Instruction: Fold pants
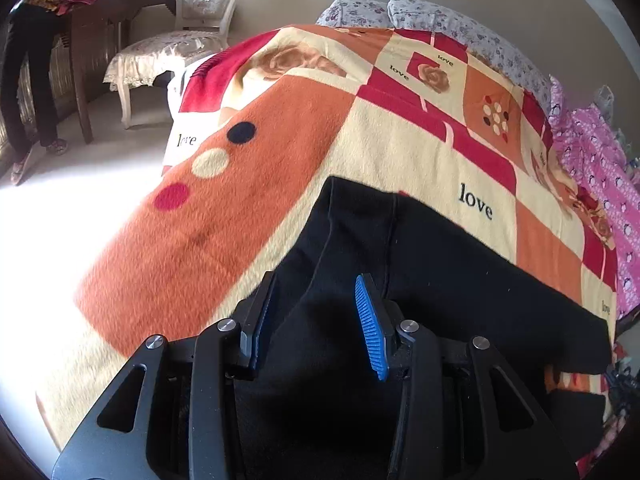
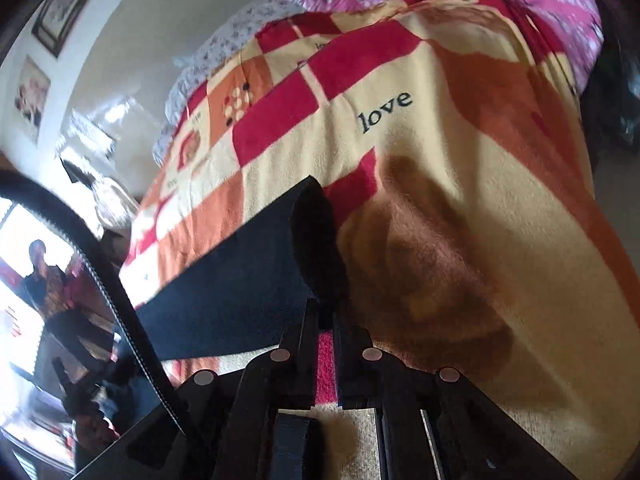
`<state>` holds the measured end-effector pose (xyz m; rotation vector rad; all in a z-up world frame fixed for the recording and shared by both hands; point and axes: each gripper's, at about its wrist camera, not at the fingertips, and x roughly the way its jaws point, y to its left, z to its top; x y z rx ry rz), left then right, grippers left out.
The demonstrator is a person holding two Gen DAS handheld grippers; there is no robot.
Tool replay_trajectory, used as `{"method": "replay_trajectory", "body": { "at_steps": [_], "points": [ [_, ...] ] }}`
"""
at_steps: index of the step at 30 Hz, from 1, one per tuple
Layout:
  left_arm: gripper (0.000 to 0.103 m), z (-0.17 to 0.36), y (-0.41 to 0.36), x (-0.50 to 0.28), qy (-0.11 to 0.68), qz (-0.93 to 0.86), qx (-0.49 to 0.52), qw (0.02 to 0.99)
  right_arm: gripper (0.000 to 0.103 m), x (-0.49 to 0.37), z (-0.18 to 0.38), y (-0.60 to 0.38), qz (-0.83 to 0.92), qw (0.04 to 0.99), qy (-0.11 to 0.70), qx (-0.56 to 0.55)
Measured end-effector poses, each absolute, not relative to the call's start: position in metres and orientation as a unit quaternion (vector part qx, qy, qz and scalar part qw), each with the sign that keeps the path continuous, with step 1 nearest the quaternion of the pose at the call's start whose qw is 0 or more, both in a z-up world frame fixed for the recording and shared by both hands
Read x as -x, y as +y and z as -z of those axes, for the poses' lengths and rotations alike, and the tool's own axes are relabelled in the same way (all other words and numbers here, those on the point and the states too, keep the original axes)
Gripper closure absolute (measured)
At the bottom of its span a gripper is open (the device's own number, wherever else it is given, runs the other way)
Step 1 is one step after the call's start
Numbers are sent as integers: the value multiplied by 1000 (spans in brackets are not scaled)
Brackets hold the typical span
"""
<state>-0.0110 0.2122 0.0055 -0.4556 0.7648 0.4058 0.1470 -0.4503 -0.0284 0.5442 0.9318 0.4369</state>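
Observation:
Black pants [image 1: 420, 264] lie on a patchwork blanket [image 1: 280, 160] on a bed. My left gripper [image 1: 316, 296] is open, its blue-padded fingers [image 1: 370, 328] spread just above the pants' near part. In the right wrist view my right gripper [image 2: 324, 312] is shut on an end of the black pants [image 2: 248, 280], lifted slightly off the blanket [image 2: 460, 200]; the fabric stretches away to the left.
A white chair [image 1: 188, 36], a dark wooden table [image 1: 104, 28] and a standing person [image 1: 28, 64] are at the far left past the bed. Floral pillows [image 1: 440, 20] lie at the head, a pink quilt [image 1: 600, 184] along the right side.

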Motion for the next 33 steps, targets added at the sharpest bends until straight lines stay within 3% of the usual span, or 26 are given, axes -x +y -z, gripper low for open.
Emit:
{"method": "replay_trajectory", "body": {
  "at_steps": [3, 9, 33],
  "points": [
    [65, -15, 231, -21, 398, -157, 169, 888, 98, -145, 41, -466, -214, 817, 423, -329],
    [65, 0, 247, -70, 456, -55, 10, 888, 97, -143, 40, -468, -240, 810, 410, -344],
    [62, 17, 250, -95, 457, 54, 46, 887, 97, -146, 38, -458, -243, 814, 416, -325]
  ]
}}
